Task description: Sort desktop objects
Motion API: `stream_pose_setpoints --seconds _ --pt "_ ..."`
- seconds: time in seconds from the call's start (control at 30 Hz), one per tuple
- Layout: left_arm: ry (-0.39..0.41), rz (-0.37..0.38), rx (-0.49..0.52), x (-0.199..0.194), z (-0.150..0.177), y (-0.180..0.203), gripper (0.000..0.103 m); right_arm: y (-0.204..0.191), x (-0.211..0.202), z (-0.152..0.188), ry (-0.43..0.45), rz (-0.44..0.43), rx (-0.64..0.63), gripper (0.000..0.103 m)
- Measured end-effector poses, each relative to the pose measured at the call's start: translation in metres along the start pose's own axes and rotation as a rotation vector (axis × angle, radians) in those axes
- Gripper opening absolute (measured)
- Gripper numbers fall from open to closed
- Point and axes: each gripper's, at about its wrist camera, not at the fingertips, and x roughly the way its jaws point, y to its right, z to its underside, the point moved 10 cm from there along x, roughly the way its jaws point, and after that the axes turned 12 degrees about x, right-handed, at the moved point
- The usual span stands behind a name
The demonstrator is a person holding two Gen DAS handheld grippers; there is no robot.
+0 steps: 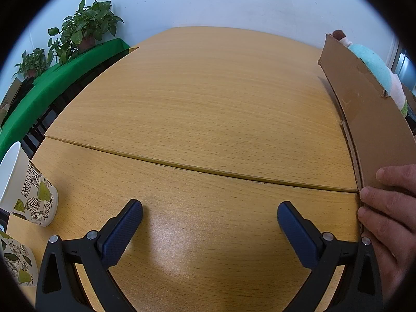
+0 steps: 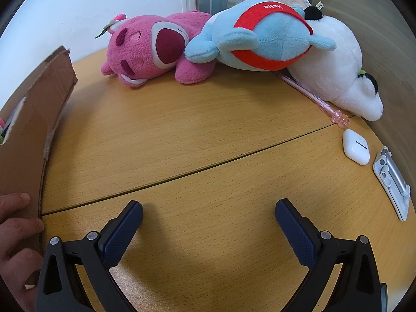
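Observation:
My left gripper (image 1: 209, 213) is open and empty, low over the bare wooden table (image 1: 208, 109). A cardboard box (image 1: 369, 119) stands to its right, with a bare hand (image 1: 387, 208) on its near corner and soft toys (image 1: 374, 67) showing over its wall. My right gripper (image 2: 208, 213) is open and empty over the table. In the right wrist view a pink plush bear (image 2: 148, 49), a blue plush with a red band (image 2: 262, 33) and a white plush (image 2: 338, 65) lie at the far edge. The box (image 2: 33, 119) stands at the left of that view.
A pink pen (image 2: 314, 98), a white earbud case (image 2: 355, 147) and a silver folding stand (image 2: 392, 182) lie at the right. Leaf-patterned paper cups (image 1: 31, 195) lie at the left wrist view's left edge. Potted plants (image 1: 83, 28) stand on a green-covered table (image 1: 65, 75) beyond.

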Motion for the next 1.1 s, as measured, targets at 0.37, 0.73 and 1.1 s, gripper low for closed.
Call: stream_pose_setpoints --seconds 0.37,0.73,1.1 --pt "0.000 0.000 0.000 0.0002 0.0002 0.0001 0.103 -0.0008 -0.0016 -0.0027 -0.001 -0.001 -0.001 0.103" --pt "0.001 0.001 0.000 -0.0010 0.0001 -0.0003 0.103 -0.0033 -0.0015 -0.0033 -0.001 -0.001 -0.001 0.103" --pt "0.001 0.002 0.000 -0.0016 0.0000 -0.0002 0.103 -0.0064 -0.0018 -0.0053 -0.001 -0.002 -0.002 0.103"
